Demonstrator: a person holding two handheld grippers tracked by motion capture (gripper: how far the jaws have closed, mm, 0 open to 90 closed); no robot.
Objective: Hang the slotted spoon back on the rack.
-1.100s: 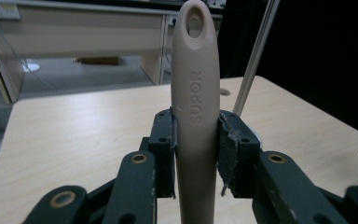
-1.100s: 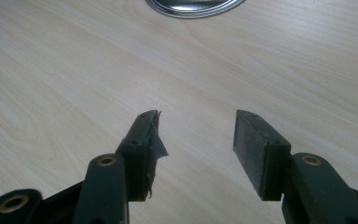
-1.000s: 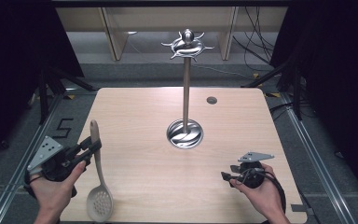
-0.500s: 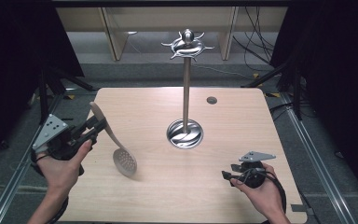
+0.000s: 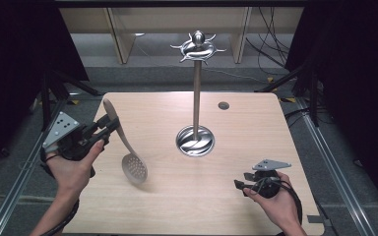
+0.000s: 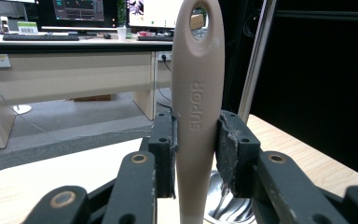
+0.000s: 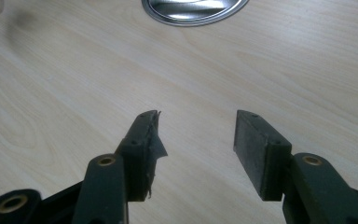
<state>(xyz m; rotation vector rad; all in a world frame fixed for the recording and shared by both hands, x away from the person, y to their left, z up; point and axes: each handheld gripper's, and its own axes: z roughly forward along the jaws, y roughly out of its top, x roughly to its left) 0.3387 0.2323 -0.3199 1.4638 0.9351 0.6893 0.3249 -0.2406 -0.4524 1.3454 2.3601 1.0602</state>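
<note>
Pale wood-grain table point(image 5: 236, 196), bare apart from a polished steel rack point(image 5: 196, 93) with a round dished base and a crown of hooks on its post. Since a second ago the left gripper point(image 5: 109, 124) has tipped the beige slotted spoon point(image 5: 123, 147) from lying flat to hanging, its perforated bowl now clear of the board; pads pinch the smooth matte handle point(image 6: 196, 112) below its hanging hole, which suggests it is bound for a hook. The right gripper point(image 7: 198, 140) rests low, jaws spread around nothing.
</note>
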